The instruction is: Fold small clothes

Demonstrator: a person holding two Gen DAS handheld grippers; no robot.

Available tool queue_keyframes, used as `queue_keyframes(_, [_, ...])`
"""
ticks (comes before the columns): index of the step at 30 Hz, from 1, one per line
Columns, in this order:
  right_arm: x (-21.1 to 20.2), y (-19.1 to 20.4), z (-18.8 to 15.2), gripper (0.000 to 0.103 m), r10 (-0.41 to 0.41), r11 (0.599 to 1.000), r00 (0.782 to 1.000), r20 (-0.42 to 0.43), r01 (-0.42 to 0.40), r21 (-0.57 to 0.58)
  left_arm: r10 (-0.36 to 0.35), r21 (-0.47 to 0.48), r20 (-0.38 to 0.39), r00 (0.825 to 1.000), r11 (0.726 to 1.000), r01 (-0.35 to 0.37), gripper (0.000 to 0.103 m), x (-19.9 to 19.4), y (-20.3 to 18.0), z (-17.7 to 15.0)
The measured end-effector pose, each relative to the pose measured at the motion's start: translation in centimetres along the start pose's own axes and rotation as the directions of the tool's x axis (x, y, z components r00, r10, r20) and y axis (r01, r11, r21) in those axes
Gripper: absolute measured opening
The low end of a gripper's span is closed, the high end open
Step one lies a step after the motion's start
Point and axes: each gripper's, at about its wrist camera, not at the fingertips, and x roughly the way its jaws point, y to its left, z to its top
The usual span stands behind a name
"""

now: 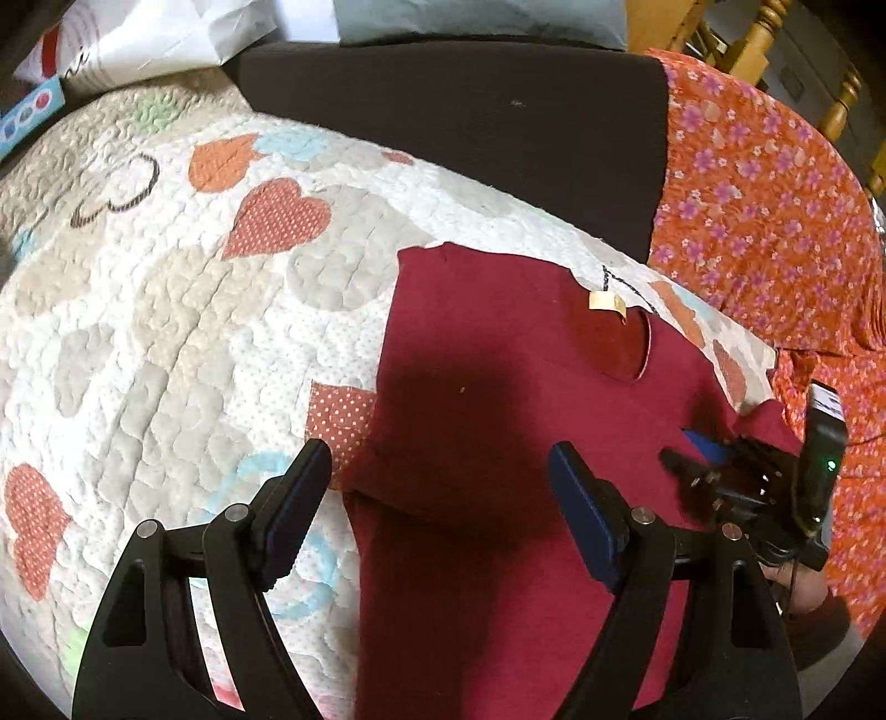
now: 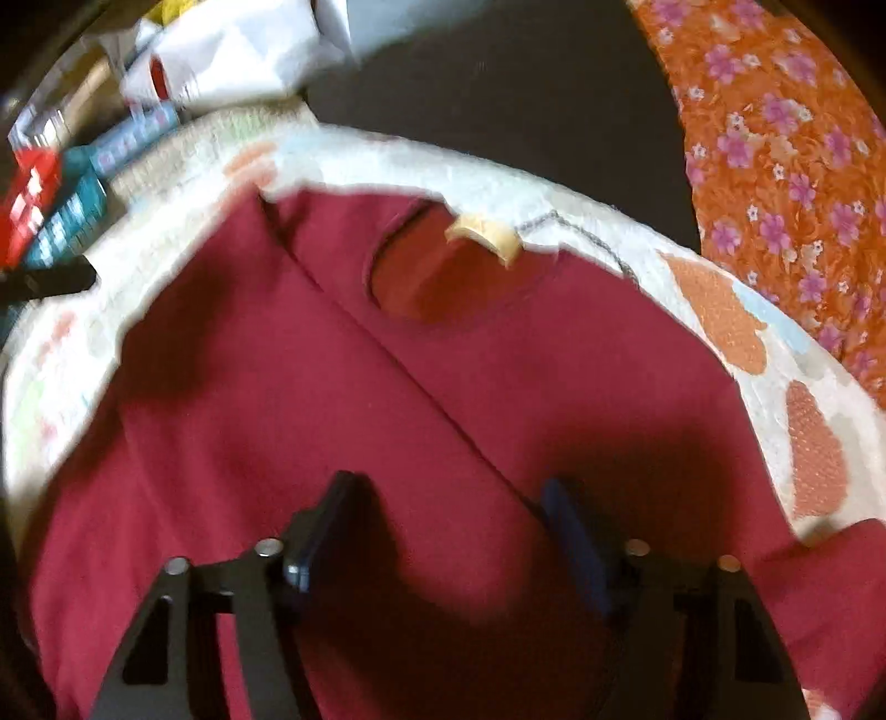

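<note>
A dark red small shirt (image 1: 498,443) lies flat on a quilted heart-pattern blanket (image 1: 166,332), neck hole and cream label (image 1: 607,303) toward the far side. One side is folded over, with the fold edge running diagonally in the right wrist view (image 2: 443,415). My left gripper (image 1: 440,465) is open and empty, above the shirt's left edge. My right gripper (image 2: 451,493) is open and empty, low over the middle of the shirt (image 2: 277,443); it also shows in the left wrist view (image 1: 720,476) at the shirt's right side. The label (image 2: 487,235) sits at the collar.
An orange floral cloth (image 1: 775,194) lies to the right of the blanket. A dark cushion (image 1: 470,122) sits behind it. White bags (image 1: 155,39) and coloured boxes (image 2: 72,183) lie at the far left. Wooden chair posts (image 1: 758,33) stand at the back right.
</note>
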Motion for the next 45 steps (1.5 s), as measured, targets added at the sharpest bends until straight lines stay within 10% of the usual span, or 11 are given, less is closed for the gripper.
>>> queue_keyframes(2, [-1.0,0.1,0.2,0.009,-0.026,0.999,0.999,0.021,0.027,-0.022,-0.004,-0.013,0.007,1.0,1.0,0.004,0.081,0.0,-0.1,0.2])
queue_keyframes(9, [-3.2,0.9,4.2,0.007,-0.236,0.964,0.958,0.162,0.252,-0.084,0.001,-0.014,0.099,0.995,1.0,0.001,0.081,-1.1,-0.8,0.8])
queue_keyframes(15, [0.6,-2.5,3.3,0.007,-0.19,0.98,0.981,-0.033,0.191,0.046,0.001,0.033,0.038,0.999,0.999,-0.002,0.081,1.3,-2.5,0.8])
queue_keyframes(22, [-10.0,-7.6,-2.0,0.009,-0.245,0.926,0.96,0.135,0.19,0.326,0.013,0.113,0.026,1.0,0.993,-0.016,0.081,2.6,-4.8,0.0])
queue_keyframes(28, [-5.2,-7.3,-5.9,0.009,-0.185,0.923,0.983,-0.001,0.174,0.342,0.082,0.119,-0.088,0.993,0.99,-0.071,0.081,7.2,-4.5,-0.8])
queue_keyframes(32, [-8.8,-8.9,-7.6,0.008,-0.151,0.875,0.986,0.066,0.103,0.473,0.079,0.124,-0.062,0.995,0.99,-0.071,0.081,6.5,-4.7,-0.8])
queue_keyframes(35, [-12.8,-11.7,-10.9,0.021,-0.239,0.794,0.959,0.151,0.103,0.599,0.034,0.091,-0.035,0.999,0.995,-0.031,0.081,5.4,-4.8,-0.5])
queue_keyframes(37, [-13.9,-14.0,-13.5,0.067,-0.283,0.725,0.946,0.158,0.103,0.681,0.013,0.077,-0.029,1.0,0.997,-0.011,0.081,4.9,-4.9,-0.5])
queue_keyframes(42, [-15.6,-22.4,-21.7,0.07,-0.32,0.395,0.931,0.175,-0.037,0.918,0.012,0.06,-0.017,1.0,0.998,-0.011,0.081,4.5,-4.8,-0.3])
queue_keyframes(45, [-16.6,-26.0,-25.3,0.07,-0.401,0.223,0.884,0.238,-0.158,0.962,0.004,0.035,-0.027,1.0,0.999,-0.003,0.081,4.8,-4.4,0.1])
